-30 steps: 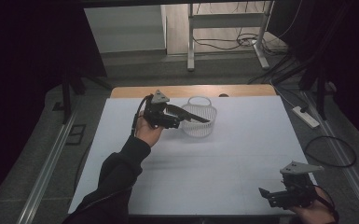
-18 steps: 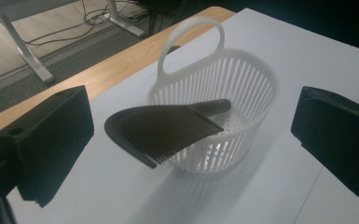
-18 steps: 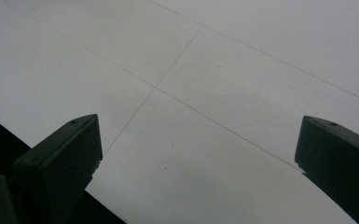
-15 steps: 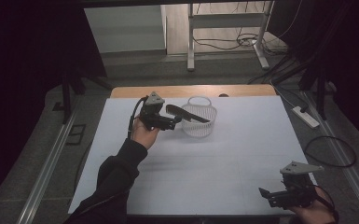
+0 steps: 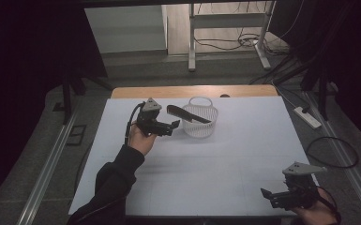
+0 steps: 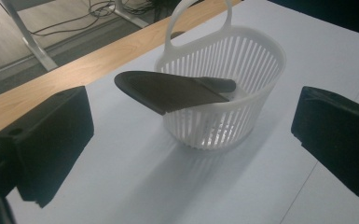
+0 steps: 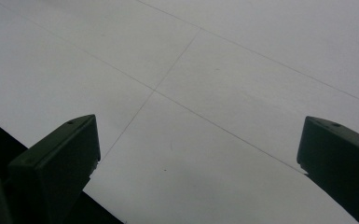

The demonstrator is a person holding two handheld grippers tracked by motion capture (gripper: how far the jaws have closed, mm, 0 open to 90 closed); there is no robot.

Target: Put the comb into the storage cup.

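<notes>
Both hand-held grippers (image 5: pixel 171 125) (image 5: pixel 268 195) wide open

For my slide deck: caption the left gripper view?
Open left gripper faces a white basket with a dark scoop propped across its rim.

Room is dim; the white surface (image 5: pixel 206 159) reflects soft overhead light without glare. The basket (image 6: pixel 224 93) casts a faint striped shadow toward the camera. Foreground claw jaws are slightly blurred.

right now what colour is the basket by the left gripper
White, with slatted sides; the basket shows best in the left gripper view.
</notes>
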